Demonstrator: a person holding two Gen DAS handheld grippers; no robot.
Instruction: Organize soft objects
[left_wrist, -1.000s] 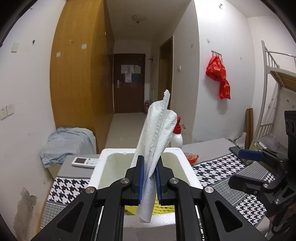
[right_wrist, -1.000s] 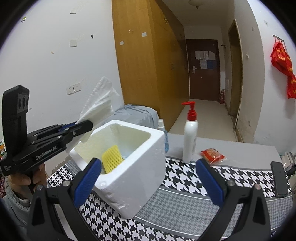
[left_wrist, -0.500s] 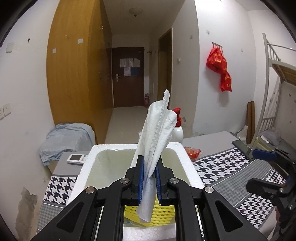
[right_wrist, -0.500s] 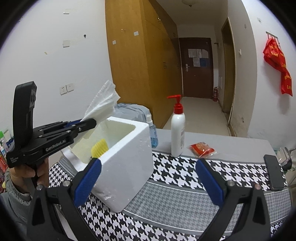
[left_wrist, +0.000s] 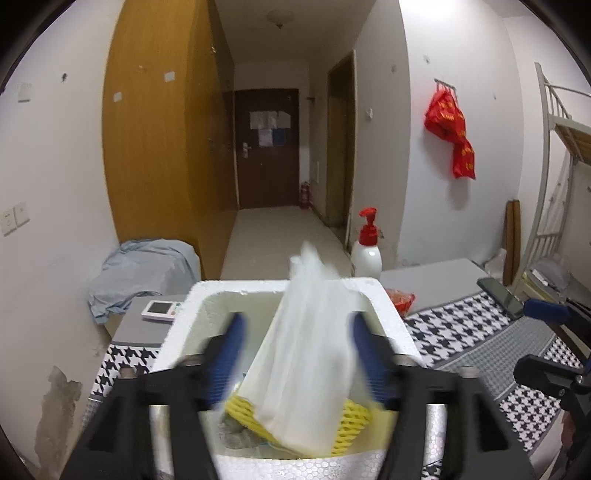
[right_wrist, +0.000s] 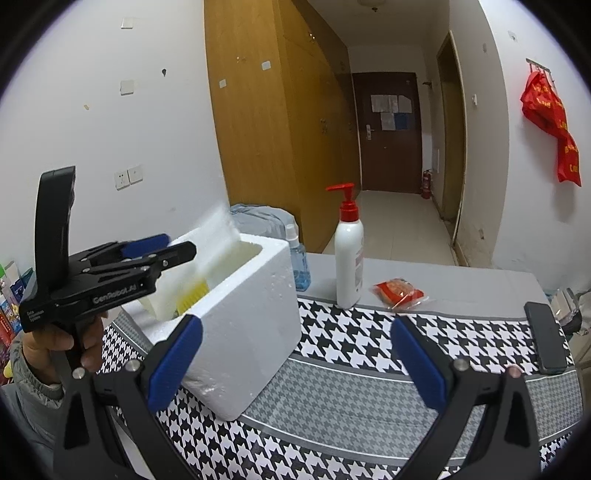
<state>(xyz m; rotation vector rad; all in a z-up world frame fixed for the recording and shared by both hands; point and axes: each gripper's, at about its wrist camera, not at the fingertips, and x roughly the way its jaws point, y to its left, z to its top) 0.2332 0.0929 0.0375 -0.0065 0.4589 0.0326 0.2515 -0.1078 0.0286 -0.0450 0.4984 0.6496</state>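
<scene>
Left wrist view: left gripper (left_wrist: 295, 354) has its jaws spread wide over the white foam box (left_wrist: 391, 314), blue pads blurred. White tissue (left_wrist: 306, 362) sits loose between the pads, touching neither as far as the blur allows, its lower end resting on the yellow foam net (left_wrist: 351, 417) already in the box. Top of the tissue pokes above the far rim. So the tissue is in the box mouth, not gripped.

Right wrist view: right gripper (right_wrist: 291, 365) also spread, holding nothing, hovering over the houndstooth cloth (right_wrist: 369, 350) just beside the box. The left gripper shows from the side there, pointed into the box opening.

Handling, judged: tissue is very light, limp, crumples at any touch, tears if tugged; no weight to settle it, so it may stand up or drift out over the rim. If it needs re-taking, pinch the bunched middle or the upper tip, not a single loose ply. Foam net is springy and soft, won't hold the tissue down. Foam box is light too and could slide if bumped.

On the table apart from the box: pump bottle (right_wrist: 349, 254), red snack packet (right_wrist: 399, 291), black phone (right_wrist: 545, 336) near the far right edge. Packet looks soft, possibly next.
</scene>
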